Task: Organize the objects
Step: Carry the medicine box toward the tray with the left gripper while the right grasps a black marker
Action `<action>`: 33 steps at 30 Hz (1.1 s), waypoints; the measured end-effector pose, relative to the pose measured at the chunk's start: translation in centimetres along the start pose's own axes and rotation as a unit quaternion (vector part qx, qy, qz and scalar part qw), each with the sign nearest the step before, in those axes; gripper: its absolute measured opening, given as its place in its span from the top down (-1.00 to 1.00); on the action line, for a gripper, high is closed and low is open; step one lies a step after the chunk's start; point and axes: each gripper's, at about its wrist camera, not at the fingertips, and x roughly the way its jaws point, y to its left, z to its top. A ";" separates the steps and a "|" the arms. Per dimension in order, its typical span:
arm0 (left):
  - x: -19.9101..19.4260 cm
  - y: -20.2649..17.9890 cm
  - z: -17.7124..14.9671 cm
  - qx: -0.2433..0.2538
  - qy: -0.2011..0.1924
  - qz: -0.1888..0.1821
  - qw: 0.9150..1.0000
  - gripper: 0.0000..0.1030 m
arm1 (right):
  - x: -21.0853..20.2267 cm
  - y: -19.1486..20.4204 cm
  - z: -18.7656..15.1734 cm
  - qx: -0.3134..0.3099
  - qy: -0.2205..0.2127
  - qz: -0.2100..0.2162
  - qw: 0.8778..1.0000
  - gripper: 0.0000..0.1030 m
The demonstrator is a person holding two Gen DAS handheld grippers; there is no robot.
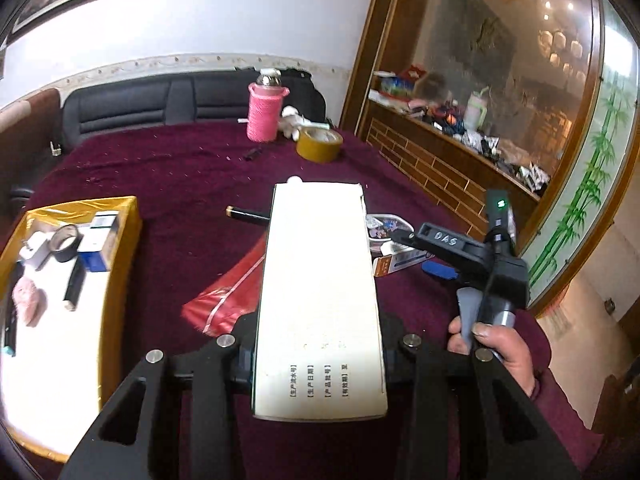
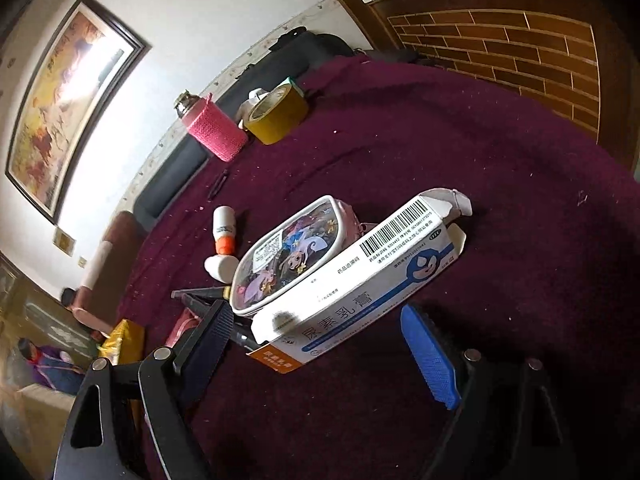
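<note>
Objects lie across a maroon tablecloth (image 1: 168, 168): at left a gold-rimmed tray (image 1: 124, 216) holding tape and small boxes. Centre, the left gripper (image 1: 318, 364) pinches a long white carton (image 1: 320, 280) by its sides, lifted. At right, the right gripper (image 2: 320, 340) stands spread around a blue-and-white medicine box (image 2: 360, 280), not pressing it.

A long white cardboard box (image 1: 320, 300) carries bracketed Chinese fields, among them 生产日期. The black right gripper (image 1: 440, 256) bears "DAS". A white-and-blue medicine carton (image 2: 360, 280) shows a barcode, "OTC" and 尿素乳膏.
</note>
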 end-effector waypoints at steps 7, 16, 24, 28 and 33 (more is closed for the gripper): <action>-5.6 2.4 -1.3 -0.028 -0.046 -0.004 0.999 0.23 | 0.0 0.8 -0.3 -0.025 -0.013 -0.052 0.998 -0.74; -13.6 5.1 -3.3 -0.063 -0.108 0.010 0.992 0.23 | -2.5 6.0 -2.8 -0.149 -0.034 -0.112 0.982 -0.74; -15.5 8.0 -4.0 -0.108 -0.129 0.009 0.986 0.23 | -6.0 12.7 -3.0 -0.231 0.031 0.003 0.973 -0.74; -14.5 8.6 -4.4 -0.114 -0.125 0.007 0.986 0.22 | -3.3 15.7 -4.1 -0.335 0.066 -0.024 0.940 -0.74; -12.3 9.4 -4.7 -0.108 -0.102 0.012 0.989 0.22 | 3.4 15.7 -3.5 -0.361 0.112 -0.080 0.922 -0.21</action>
